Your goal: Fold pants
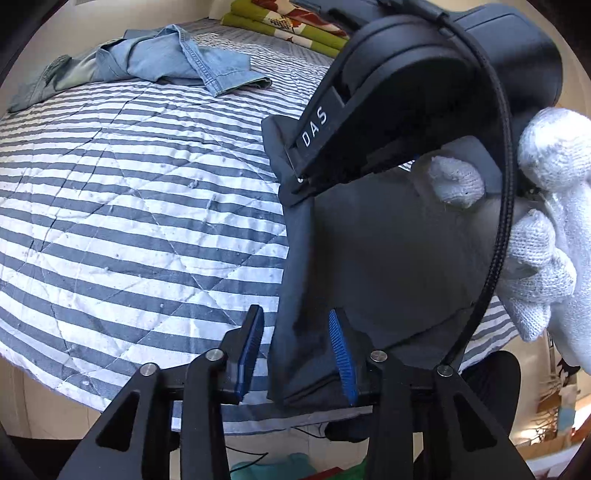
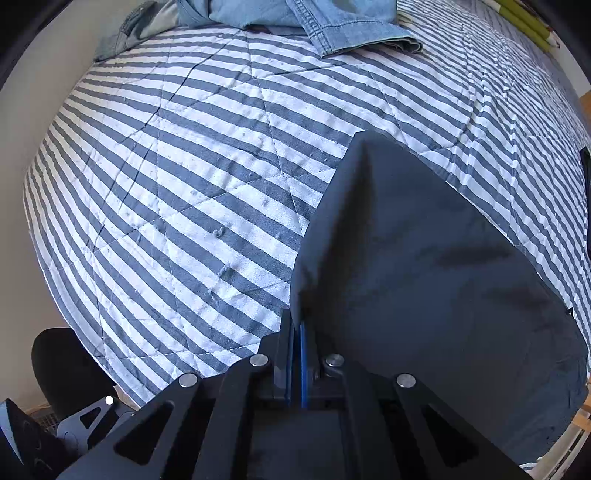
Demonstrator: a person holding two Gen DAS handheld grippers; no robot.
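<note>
1. Pinching the dark pants (image 2: 424, 258) at their edge, our right gripper (image 2: 297, 325) is clenched on the cloth, likely to anchor a fold.
2. Our left gripper (image 1: 297, 339) stands released; the near corner of the pants lies between its pads, unpressed.
3. We see the pants lying on a striped quilted bed (image 1: 129, 184); a denim garment (image 1: 177, 55) sits at the far side.

Home bedroom, bed under a quilted grey-and-white striped cover (image 1: 129, 192), crumpled denim clothes (image 1: 147, 59) at its far end, folded green floral bedding (image 1: 284, 26) stacked far right, pale wall behind.
</note>
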